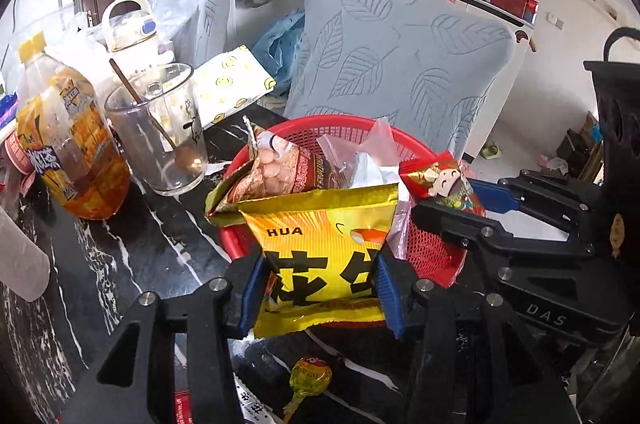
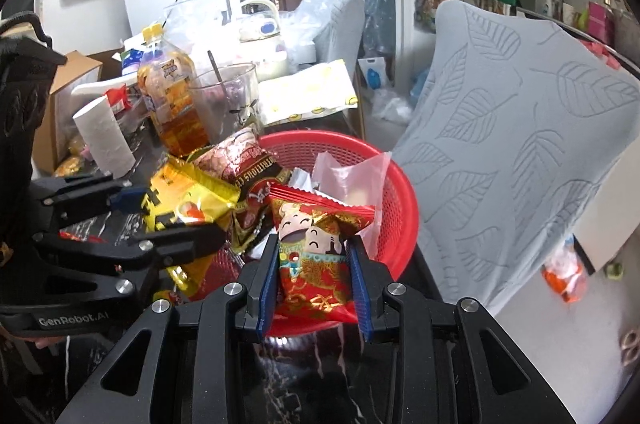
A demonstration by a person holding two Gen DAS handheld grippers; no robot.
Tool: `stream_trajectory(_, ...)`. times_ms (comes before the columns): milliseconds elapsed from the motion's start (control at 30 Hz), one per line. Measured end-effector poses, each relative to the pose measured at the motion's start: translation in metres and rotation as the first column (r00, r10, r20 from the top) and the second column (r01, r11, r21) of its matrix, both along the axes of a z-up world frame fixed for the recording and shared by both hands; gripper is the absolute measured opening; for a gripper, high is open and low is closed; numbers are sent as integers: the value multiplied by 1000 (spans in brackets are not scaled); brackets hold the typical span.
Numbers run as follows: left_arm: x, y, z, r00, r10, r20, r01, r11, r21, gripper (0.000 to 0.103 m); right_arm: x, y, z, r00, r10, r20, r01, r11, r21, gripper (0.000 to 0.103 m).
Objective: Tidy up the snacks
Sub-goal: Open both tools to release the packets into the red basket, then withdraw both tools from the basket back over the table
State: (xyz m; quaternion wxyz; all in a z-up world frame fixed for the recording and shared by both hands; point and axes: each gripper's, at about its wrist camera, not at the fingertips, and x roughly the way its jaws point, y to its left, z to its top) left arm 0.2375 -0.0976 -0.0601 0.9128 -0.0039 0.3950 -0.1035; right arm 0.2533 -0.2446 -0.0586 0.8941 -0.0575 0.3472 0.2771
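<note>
A red mesh basket stands on the black marble table and holds a brown nut packet and clear plastic wrappers. My left gripper is shut on a yellow snack bag at the basket's near rim. My right gripper is shut on a red snack packet with a cartoon figure over the basket's near edge. A lollipop lies on the table below my left gripper.
A tea bottle, a glass with a spoon, a white kettle, a paper roll and a smiley-print bag crowd the table's left. A grey leaf-pattern chair back stands behind the basket.
</note>
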Motion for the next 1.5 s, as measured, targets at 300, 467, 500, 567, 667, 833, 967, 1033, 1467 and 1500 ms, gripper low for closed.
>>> stream_trajectory(300, 2, 4, 0, 1000, 15, -4, -15, 1000, -14, 48, 8, 3, -2, 1000, 4, -5, -3, 999, 40, 34)
stream_trajectory(467, 3, 2, -1, 1000, 7, 6, -7, 1000, -12, 48, 4, 5, -6, 1000, 0, -11, 0, 1000, -14, 50)
stream_trajectory(500, 3, 1, -1, 1000, 5, 7, -5, 1000, -11, 48, 3, 4, -5, 1000, -3, -8, 3, 1000, -16, 51)
stream_trajectory(567, 4, -1, -1, 1000, 2, 6, -2, 1000, -4, 48, 1, 0, -3, 1000, -7, -6, 7, 1000, -9, 56)
stream_trajectory(667, 5, -3, -1, 1000, -6, -2, 6, 1000, -6, 48, -2, -4, 1, 1000, -23, -10, 23, 1000, -2, 65)
stream_trajectory(833, 12, -11, -6, 1000, -3, -25, 4, 999, 43, 54, -8, -11, 6, 999, -54, 2, 54, 999, -8, 65)
stream_trajectory(967, 16, -18, -13, 999, -10, -44, 13, 997, 77, 62, -11, -18, 6, 997, -75, -17, 75, 997, -6, 65)
stream_trajectory(1033, 16, -20, -13, 999, -8, -38, 12, 996, 89, 64, -13, -20, 5, 996, -81, -23, 81, 997, -5, 65)
stream_trajectory(1467, 8, -19, 2, 1000, 6, -13, -5, 998, 65, 64, -28, -25, 18, 996, -84, -8, 84, 996, 10, 65)
stream_trajectory(1500, 8, -19, 5, 1000, 9, -8, -9, 998, 65, 64, -29, -25, 20, 996, -85, -6, 85, 996, 10, 65)
